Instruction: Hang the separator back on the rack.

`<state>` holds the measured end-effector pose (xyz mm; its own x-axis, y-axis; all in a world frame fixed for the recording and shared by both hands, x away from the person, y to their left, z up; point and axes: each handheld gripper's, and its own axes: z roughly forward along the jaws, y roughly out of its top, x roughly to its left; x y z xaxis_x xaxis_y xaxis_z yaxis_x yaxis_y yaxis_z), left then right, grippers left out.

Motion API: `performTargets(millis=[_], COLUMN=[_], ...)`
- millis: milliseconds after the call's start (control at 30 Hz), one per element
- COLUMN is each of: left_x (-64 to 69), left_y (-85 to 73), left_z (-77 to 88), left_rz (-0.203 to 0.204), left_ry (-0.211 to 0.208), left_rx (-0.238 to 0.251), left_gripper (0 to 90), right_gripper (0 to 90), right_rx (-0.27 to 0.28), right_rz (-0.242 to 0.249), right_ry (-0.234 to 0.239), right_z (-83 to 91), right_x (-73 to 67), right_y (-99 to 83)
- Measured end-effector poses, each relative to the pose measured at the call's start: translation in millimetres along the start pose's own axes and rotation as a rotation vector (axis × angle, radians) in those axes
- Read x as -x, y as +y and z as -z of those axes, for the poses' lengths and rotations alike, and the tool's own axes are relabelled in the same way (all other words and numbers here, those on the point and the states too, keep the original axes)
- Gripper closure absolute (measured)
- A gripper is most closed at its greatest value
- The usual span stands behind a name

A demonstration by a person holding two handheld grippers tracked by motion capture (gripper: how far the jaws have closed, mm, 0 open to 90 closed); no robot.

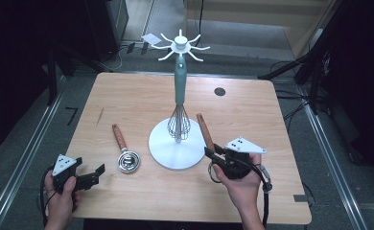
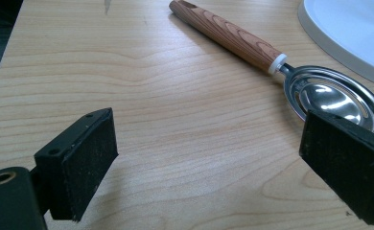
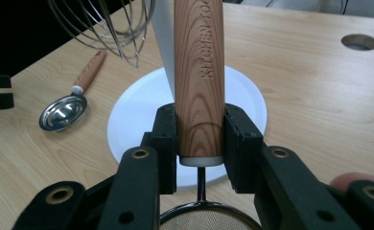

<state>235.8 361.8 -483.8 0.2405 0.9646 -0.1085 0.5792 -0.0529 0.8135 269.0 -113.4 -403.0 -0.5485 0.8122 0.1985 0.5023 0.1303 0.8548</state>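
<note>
My right gripper [image 1: 213,153] is shut on the wooden handle of a small mesh strainer [image 1: 204,131]. The handle points up and away toward the white hook stand [image 1: 180,46], and in the right gripper view both pads clamp the strainer handle [image 3: 199,81], with the mesh rim [image 3: 206,219] below the jaws. A teal-handled whisk [image 1: 180,91] hangs from the stand over its round base [image 1: 162,149]. At the table's front left my left gripper [image 1: 90,178] stands open, nothing between its pads [image 2: 87,160]. A wooden-handled metal spoon [image 2: 319,93] lies just beyond it.
The spoon [image 1: 126,154] lies between the left gripper and the stand base [image 3: 242,103]. The whisk wires [image 3: 111,24] hang close to the held handle. A round hole [image 1: 219,91] sits in the table's far right. Dark equipment stands beyond the table edges.
</note>
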Motion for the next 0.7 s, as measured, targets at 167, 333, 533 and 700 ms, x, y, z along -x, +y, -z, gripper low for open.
performTargets(millis=[167, 333, 533, 700], left_x=[0.7, 0.7, 1.5, 1.9], left_y=[-0.1, 0.1, 0.1, 0.1], left_z=[-0.3, -0.4, -0.8, -0.7], left_rz=[-0.004, -0.004, -0.004, -0.004], left_ry=[0.004, 0.006, 0.010, 0.018], left_rx=[0.000, -0.002, -0.002, -0.004], left_gripper=[5.9, 5.9, 5.9, 5.9], right_gripper=[70.8, 70.9, 70.9, 70.8], right_rx=[0.040, 0.064, 0.092, 0.099], right_rz=[0.018, 0.024, 0.033, 0.034], right_ry=[0.000, 0.010, 0.027, 0.030], right_z=[6.4, 10.0, 12.0, 12.4], right_x=[-6.5, -9.2, -11.4, -9.9], right_y=[4.6, 6.5, 7.9, 8.3])
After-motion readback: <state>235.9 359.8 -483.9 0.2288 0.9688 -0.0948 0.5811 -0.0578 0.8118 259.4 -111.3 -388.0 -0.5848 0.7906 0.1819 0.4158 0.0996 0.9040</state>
